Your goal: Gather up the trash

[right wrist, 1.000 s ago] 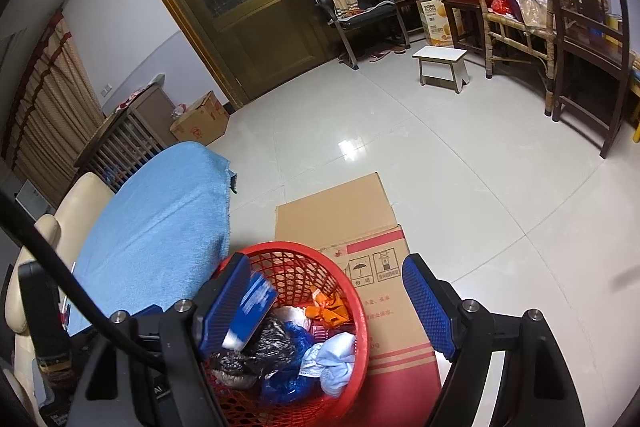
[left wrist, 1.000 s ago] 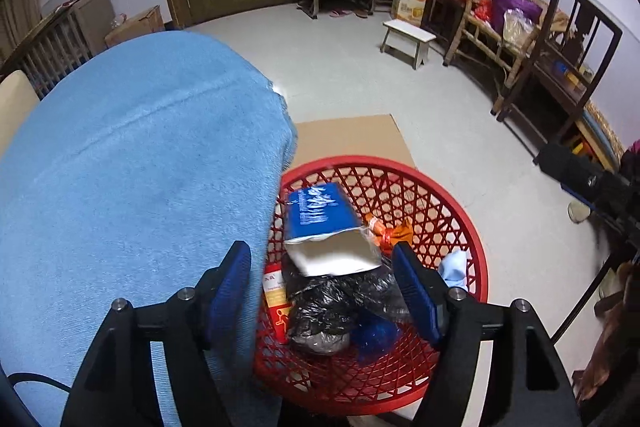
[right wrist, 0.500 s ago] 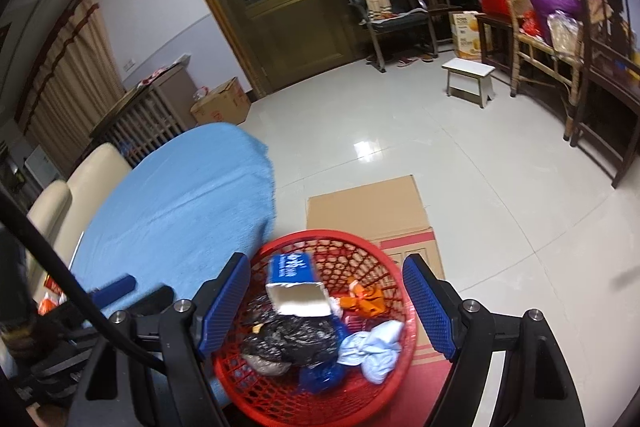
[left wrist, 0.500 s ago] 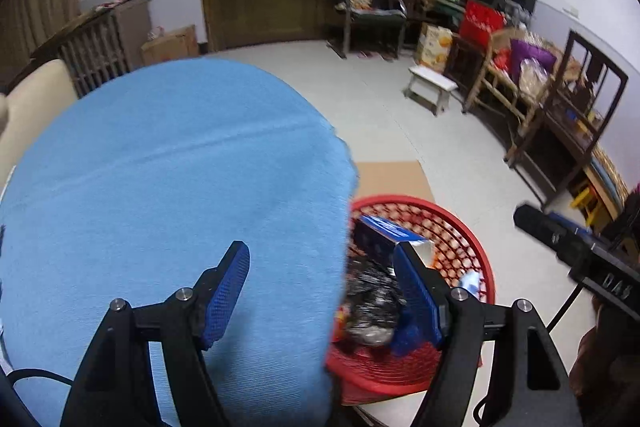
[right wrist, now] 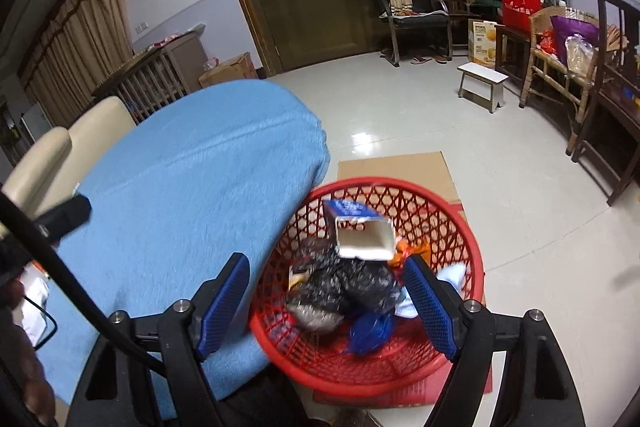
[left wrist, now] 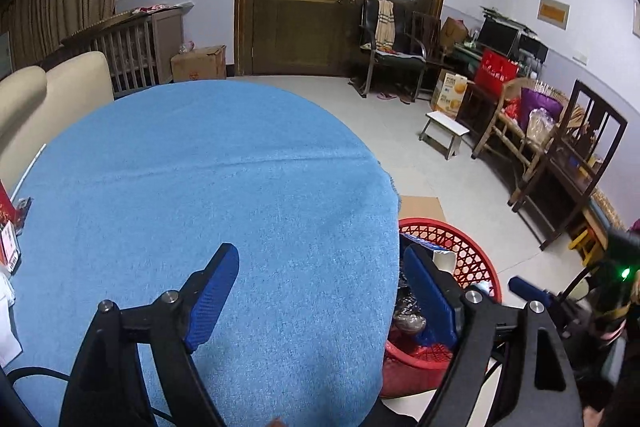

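A red lattice basket (right wrist: 460, 227) sits beside a plain blue tablecloth (left wrist: 224, 187) near brown cardboard (right wrist: 396, 167).

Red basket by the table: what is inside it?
The red basket holds an open blue carton, a black bag, blue plastic and orange scraps. Anything beneath them is covered.

one red basket (right wrist: 460, 227) sits at lower centre of the right wrist view — inside it, one blue-and-white carton (right wrist: 358, 227), one black plastic bag (right wrist: 344, 283), one blue wrapper (right wrist: 370, 333), one pale blue crumpled piece (right wrist: 452, 273) and one orange scrap (right wrist: 414, 251). one flattened cardboard sheet (right wrist: 396, 167) lies under it. one blue-covered table (left wrist: 200, 187) fills the left. farther back — one white stool (right wrist: 482, 83), two black chairs (right wrist: 412, 15) by the door, two cream chair backs (left wrist: 52, 95) at the left edge.
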A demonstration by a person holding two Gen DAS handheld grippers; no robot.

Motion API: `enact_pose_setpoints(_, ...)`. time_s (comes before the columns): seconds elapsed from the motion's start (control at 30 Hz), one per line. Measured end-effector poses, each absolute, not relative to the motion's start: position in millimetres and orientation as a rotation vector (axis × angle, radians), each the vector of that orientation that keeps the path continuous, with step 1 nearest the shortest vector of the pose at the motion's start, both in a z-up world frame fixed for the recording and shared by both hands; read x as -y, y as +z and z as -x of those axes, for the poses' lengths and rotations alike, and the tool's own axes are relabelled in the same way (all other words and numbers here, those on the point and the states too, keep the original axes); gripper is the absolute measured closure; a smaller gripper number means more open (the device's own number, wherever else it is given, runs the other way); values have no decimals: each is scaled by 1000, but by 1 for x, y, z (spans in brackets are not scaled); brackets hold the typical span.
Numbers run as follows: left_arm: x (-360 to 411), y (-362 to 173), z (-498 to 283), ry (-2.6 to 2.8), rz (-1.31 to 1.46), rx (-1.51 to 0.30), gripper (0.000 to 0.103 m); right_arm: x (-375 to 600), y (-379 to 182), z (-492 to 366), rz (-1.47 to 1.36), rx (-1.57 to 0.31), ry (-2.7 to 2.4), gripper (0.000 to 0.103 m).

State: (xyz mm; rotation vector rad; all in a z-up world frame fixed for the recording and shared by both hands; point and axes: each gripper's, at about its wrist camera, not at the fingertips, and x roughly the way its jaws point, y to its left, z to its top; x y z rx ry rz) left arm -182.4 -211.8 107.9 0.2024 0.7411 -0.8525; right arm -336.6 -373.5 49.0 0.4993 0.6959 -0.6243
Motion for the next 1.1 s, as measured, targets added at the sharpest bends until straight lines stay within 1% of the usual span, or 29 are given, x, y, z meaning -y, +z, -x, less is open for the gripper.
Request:
enact_pose_setpoints(0.17, 207, 105, 184, -881, -184, -751, 18, 359, 46, 338, -463, -725, -656, 21)
enact_pose_setpoints(1.1, 204, 96, 191, -903, -210, -747, 17, 351, 44, 341, -470, -741, -672, 21)
